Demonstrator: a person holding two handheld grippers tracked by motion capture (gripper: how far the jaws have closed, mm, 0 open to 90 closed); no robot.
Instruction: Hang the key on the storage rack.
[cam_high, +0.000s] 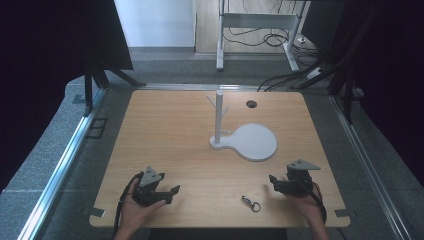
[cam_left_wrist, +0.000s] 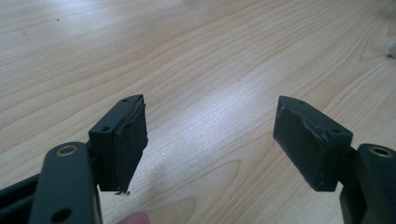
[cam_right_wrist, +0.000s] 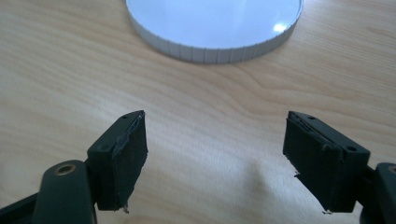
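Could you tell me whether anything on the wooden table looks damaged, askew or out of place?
Mostly tidy. The white branched stand is upright on its base. Oddities: the black pads of the left gripper and those of the right gripper look frayed at their edges, and a small metal clasp lies loose by the near edge.

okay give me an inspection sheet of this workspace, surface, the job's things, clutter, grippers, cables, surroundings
Surface: light wooden table, with a round hole near its far edge.
Job's things: white branched stand upright on a white flat base; small metal key ring clasp lying near the front edge, apart from both grippers.
Clutter: nothing seen.
Grippers: left gripper open, holding nothing; right gripper open, holding nothing, facing the base's rim. Both hand-held low over the table.
Cables: black cables on the floor beyond the table; a cable trails from each gripper.
Surroundings: grey floor, metal rails at the sides, white frame behind.
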